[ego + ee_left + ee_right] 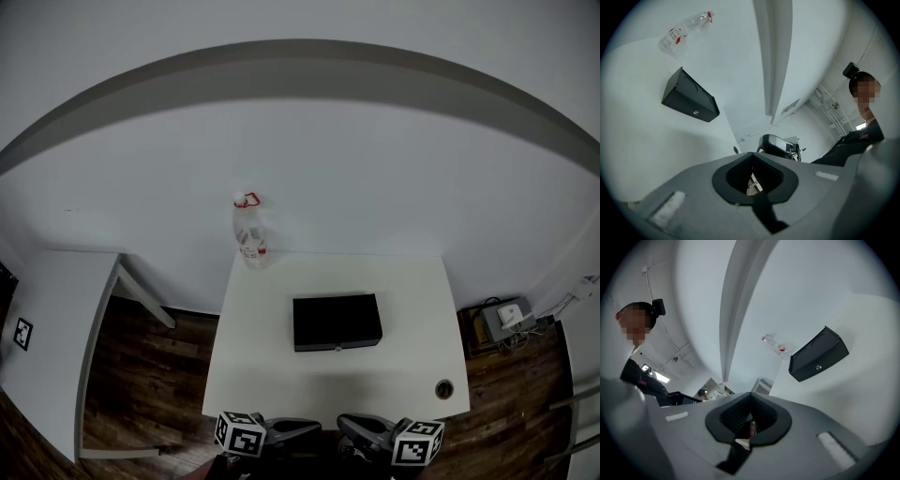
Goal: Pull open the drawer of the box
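White worktop [412,281], wood floor [150,375].
Box [337,319] long axis 3–9, drawer [337,344] faces 6; left gripper [752,156], right gripper [750,395] clenched, empty.

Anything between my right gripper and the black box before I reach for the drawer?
Nothing: in the head view, only bare white table lies between the right gripper and the black box.
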`<state>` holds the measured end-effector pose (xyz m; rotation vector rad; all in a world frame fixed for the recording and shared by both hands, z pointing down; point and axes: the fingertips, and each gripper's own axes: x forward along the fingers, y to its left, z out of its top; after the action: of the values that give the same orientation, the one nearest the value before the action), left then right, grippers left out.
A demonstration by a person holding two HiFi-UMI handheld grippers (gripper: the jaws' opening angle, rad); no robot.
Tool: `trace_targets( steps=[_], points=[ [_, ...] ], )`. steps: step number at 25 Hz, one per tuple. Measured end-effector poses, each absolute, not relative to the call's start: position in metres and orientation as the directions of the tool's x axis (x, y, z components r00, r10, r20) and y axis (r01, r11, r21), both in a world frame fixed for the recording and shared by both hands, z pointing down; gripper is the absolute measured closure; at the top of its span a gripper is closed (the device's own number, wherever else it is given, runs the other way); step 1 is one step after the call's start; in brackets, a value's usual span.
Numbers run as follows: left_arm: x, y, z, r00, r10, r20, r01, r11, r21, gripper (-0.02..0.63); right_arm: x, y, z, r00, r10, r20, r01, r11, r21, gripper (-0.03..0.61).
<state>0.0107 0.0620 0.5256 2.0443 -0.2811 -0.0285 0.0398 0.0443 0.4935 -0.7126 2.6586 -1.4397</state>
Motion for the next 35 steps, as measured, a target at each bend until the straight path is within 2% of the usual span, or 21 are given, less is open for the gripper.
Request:
trace_targets(
  steps=[4,7,10,12,16,24,35],
  points=[
    [0.009,0.056,0.529,0.972,-0.209,0.109,-0.194,-0.445,0.874,0.609,0.042,0.042,0.498,-0.89,-0.411,0.199,-0.389,0.452,-0.803,0.574],
    [0.001,0.041,0.537,0.955,-0.23,0.187,-0.28,-0.494,0.823,0.609,0.044,0.04,0.503,-0.88,-0.422,0.217,-0.408,0.44,-0.8,0.572],
    [-0.014,0.011,0.548,0.898,-0.281,0.338,-0.439,-0.586,0.681,0.609,0.048,0.036,0.507,-0.868,-0.439,0.233,-0.428,0.423,-0.799,0.572],
    [-0.025,-0.016,0.553,0.846,-0.326,0.421,-0.526,-0.639,0.562,0.609,0.05,0.034,0.512,-0.859,-0.448,0.247,-0.442,0.407,-0.799,0.548],
    [-0.04,-0.073,0.556,0.759,-0.393,0.519,-0.609,-0.709,0.355,0.609,0.051,0.027,0.52,-0.842,-0.467,0.269,-0.468,0.387,-0.795,0.534],
    [-0.04,-0.161,0.569,0.637,-0.441,0.632,-0.654,-0.744,0.139,0.609,0.053,0.007,0.542,-0.796,-0.495,0.348,-0.551,0.353,-0.757,0.506],
    [-0.031,-0.196,0.619,0.502,-0.412,0.76,-0.604,-0.797,-0.033,0.609,0.061,-0.062,0.605,-0.636,-0.501,0.587,-0.766,0.313,-0.562,0.467]
  ],
)
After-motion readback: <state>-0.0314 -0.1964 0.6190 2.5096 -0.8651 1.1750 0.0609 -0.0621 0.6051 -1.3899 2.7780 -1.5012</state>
